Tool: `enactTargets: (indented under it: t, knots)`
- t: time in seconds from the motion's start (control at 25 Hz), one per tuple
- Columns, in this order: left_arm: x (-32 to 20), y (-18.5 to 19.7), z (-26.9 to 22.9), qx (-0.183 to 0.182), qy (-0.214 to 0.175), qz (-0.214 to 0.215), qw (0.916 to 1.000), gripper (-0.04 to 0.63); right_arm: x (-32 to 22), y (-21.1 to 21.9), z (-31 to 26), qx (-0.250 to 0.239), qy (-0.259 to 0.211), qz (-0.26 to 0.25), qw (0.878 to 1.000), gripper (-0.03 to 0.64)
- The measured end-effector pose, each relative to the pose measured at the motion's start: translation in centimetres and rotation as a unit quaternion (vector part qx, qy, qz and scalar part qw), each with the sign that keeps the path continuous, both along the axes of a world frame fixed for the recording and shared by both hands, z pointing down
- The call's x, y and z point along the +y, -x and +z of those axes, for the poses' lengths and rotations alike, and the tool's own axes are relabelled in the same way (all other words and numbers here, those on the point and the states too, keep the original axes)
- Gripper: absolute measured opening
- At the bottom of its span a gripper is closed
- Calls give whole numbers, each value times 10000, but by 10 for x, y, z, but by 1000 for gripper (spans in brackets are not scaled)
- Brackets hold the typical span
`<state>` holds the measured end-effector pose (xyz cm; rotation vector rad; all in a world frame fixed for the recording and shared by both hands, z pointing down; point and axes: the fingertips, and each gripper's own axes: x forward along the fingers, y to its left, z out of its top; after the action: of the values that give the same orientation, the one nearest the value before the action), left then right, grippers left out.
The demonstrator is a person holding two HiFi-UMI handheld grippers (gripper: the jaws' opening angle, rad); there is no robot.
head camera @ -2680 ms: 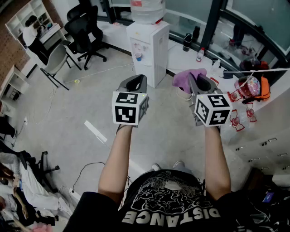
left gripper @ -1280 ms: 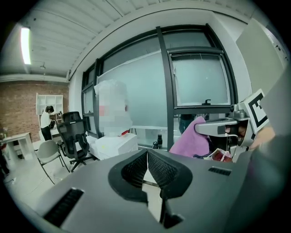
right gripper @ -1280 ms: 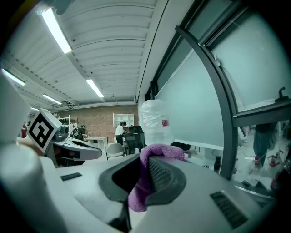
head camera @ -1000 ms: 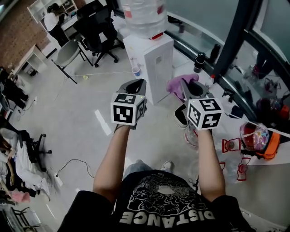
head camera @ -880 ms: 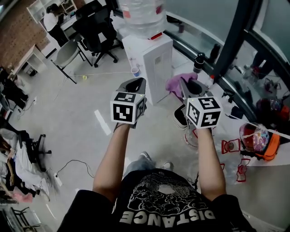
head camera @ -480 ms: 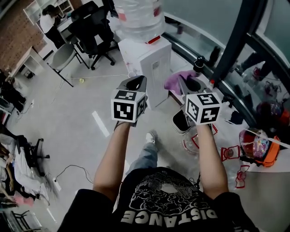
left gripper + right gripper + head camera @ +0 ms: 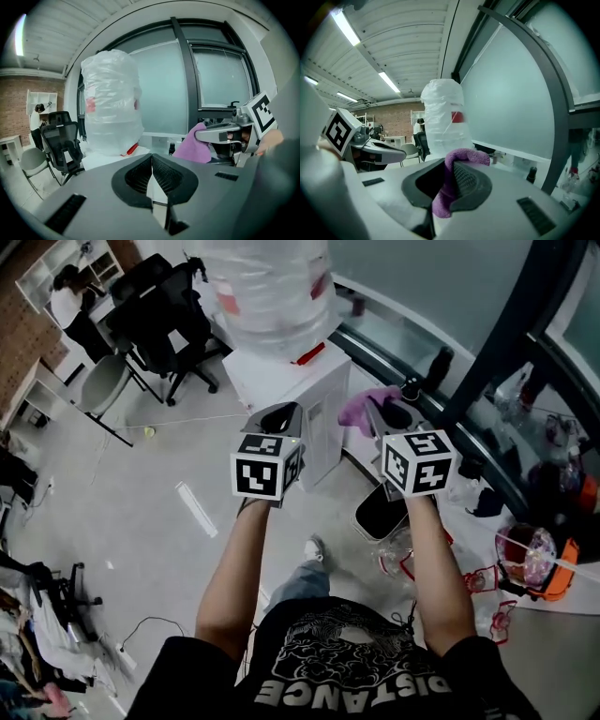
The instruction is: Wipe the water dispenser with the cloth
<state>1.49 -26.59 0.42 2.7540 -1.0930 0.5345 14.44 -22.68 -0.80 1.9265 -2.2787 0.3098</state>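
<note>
A pale grey office floor (image 7: 141, 493) is spreading out far below the head view, and a dark-framed window (image 7: 511, 324) is running along the right side. The white water dispenser (image 7: 314, 395) is standing by the window ledge, just ahead of both grippers. It is carrying a large clear bottle (image 7: 267, 287) with a crinkled surface on its top. The purple cloth (image 7: 361, 409) is sitting in the right gripper (image 7: 386, 413), whose jaws are pinching it. In the right gripper view the fabric is bulging over the tips and hanging down between the ribbed pads. The cloth is hovering beside the dispenser's upper right corner, and whether it is touching the casing cannot be told. The left gripper (image 7: 279, 416) is being held level with the right one in front of the dispenser's body. Its jaws are pressing together at the tips with nothing between them, as the left gripper view is showing. Two bare forearms are reaching forward behind the grippers' marker cubes. A black bin (image 7: 382, 512) is standing on the floor below the right gripper, near the dispenser's base. A dark flask (image 7: 439, 367) is standing on the ledge beyond the cloth. Black office chairs (image 7: 155, 320) and a grey chair (image 7: 101, 382) are standing well apart to the left. A person (image 7: 67, 304) is sitting at a desk in the far corner. An orange bag (image 7: 562, 570) is lying at the lower right.
</note>
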Motion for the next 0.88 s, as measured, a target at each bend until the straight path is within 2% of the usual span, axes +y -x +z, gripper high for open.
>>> enactTargets:
  t: [0.4, 0.68, 0.88]
  knots:
    - [-95, -24, 32, -23, 257, 249, 9994, 26, -104, -23, 35, 270, 366, 73, 9989, 32]
    - [-117, -40, 63, -126, 360, 300, 9988, 26, -148, -38, 77, 469, 586, -118, 9971, 33]
    - [-111, -58, 82, -38, 279, 298, 9992, 26, -172, -45, 96, 594, 429, -349, 9967, 32]
